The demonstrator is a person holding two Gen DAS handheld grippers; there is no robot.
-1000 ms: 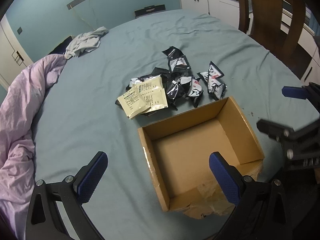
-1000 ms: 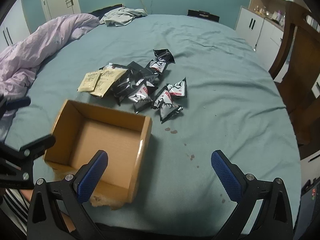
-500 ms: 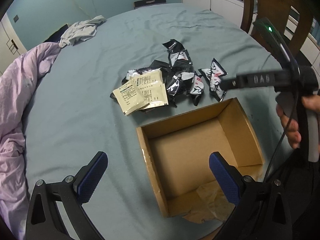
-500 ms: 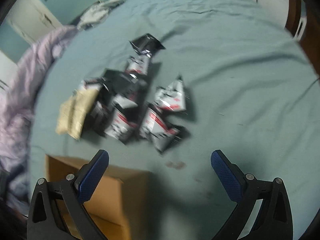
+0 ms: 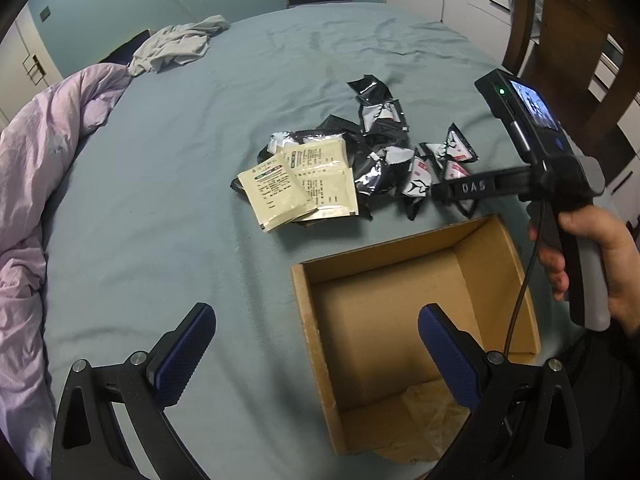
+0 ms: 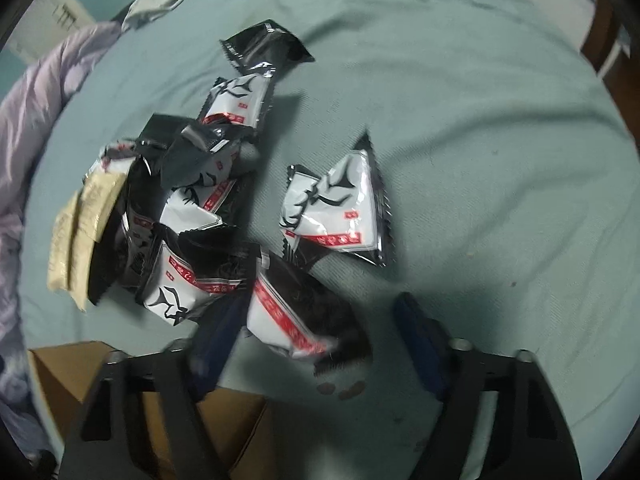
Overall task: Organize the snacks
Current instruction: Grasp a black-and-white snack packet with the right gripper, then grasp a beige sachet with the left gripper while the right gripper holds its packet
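Right tool dropped onto snack packet, jaws closing around it, not yet clenched, left tool released.

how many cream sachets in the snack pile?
2. The front sachet lies at the pile's left edge, overlapping the rear sachet. More may hide under them or the black packets.

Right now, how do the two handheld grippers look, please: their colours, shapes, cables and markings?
Both are black plastic frames with silver screws and blue textured pads on the jaws. The left gripper shows two angled black arms. The right gripper, seen from the left wrist camera, has a grey handle, white letters "DAS", a small lit screen, a green light and a thin black cable.
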